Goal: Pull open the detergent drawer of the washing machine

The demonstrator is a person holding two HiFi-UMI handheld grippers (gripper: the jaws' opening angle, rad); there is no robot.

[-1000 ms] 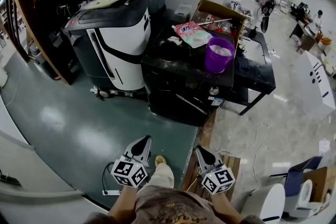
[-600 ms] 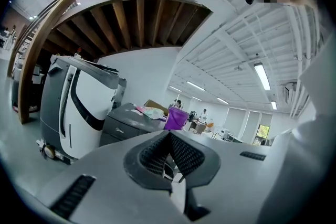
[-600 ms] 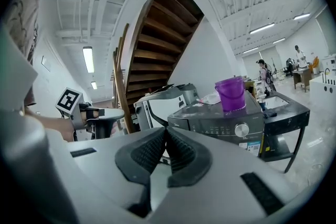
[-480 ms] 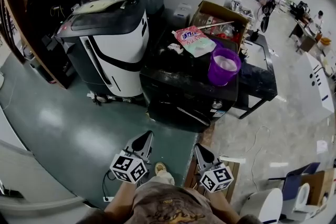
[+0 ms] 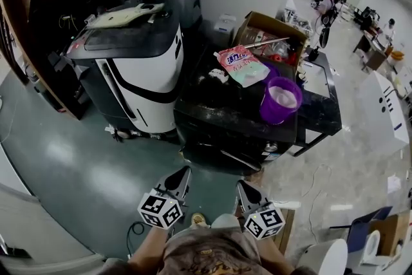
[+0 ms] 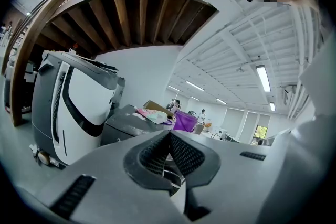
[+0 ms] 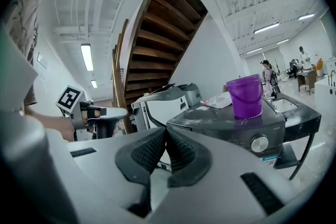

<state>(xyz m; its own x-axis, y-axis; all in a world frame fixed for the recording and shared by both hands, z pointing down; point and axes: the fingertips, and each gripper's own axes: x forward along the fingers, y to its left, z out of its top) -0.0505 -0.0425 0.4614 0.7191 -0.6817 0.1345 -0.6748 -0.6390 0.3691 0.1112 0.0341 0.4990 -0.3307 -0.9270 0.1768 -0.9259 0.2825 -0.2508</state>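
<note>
Holding left gripper [image 5: 182, 172] and right gripper [image 5: 242, 185] side by side, jaws pressed together on nothing, well short of the dark washing machine [image 5: 225, 109] ahead, purple bucket [image 5: 280, 100] and detergent pouch [image 5: 243, 65] on top, white-and-black machine [image 5: 138, 67] just beside its left, knob [image 7: 258, 144] front facing the grippers
</note>
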